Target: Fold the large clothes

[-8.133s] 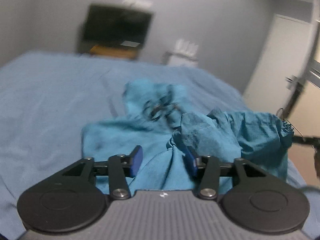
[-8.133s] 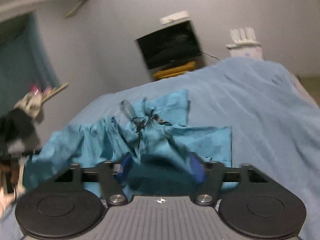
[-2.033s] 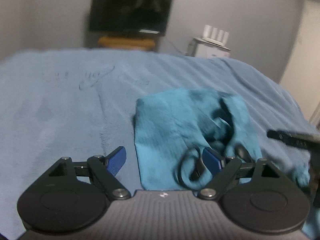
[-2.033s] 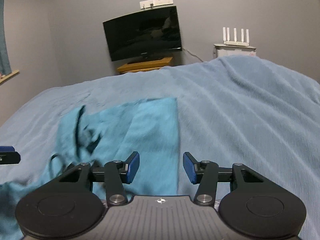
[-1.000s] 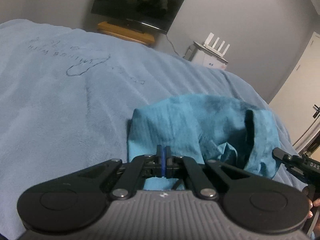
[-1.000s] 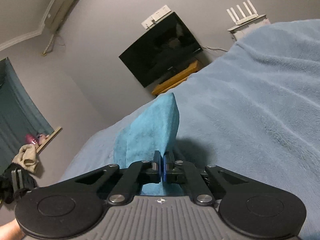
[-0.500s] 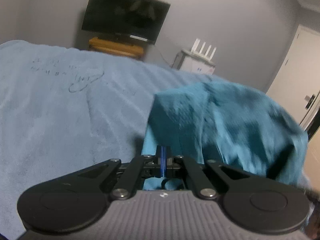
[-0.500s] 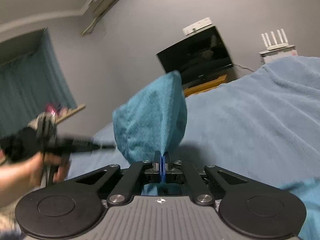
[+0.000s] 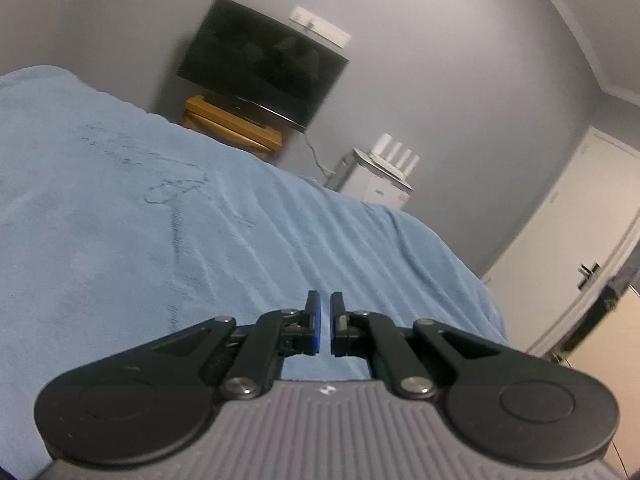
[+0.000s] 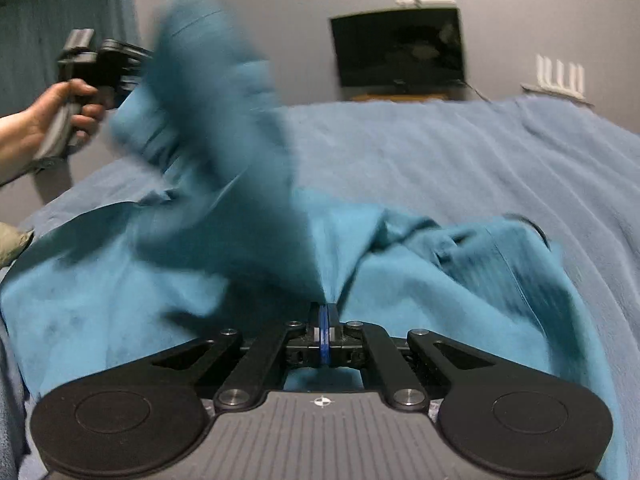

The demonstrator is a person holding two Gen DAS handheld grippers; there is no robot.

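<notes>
A large teal garment (image 10: 224, 216) lies crumpled on the blue bed cover (image 10: 460, 160) in the right wrist view, with one part lifted and blurred. My right gripper (image 10: 324, 312) is shut on an edge of the garment. My left gripper (image 9: 325, 312) has a narrow gap between its blue pads and nothing between them; no garment shows in the left wrist view. In the right wrist view the left gripper (image 10: 108, 68) is raised at upper left in a hand, beside the lifted cloth.
A black TV (image 9: 260, 64) hangs on the grey wall above a wooden stand (image 9: 232, 126). A white router (image 9: 396, 156) sits on a white cabinet. A white door (image 9: 580, 264) is at the right. A dark curtain (image 10: 60, 32) hangs at the left.
My left gripper has let go of the garment, opened slightly and tilted up. My right gripper has stayed shut on the garment, which has swung down and toward me.
</notes>
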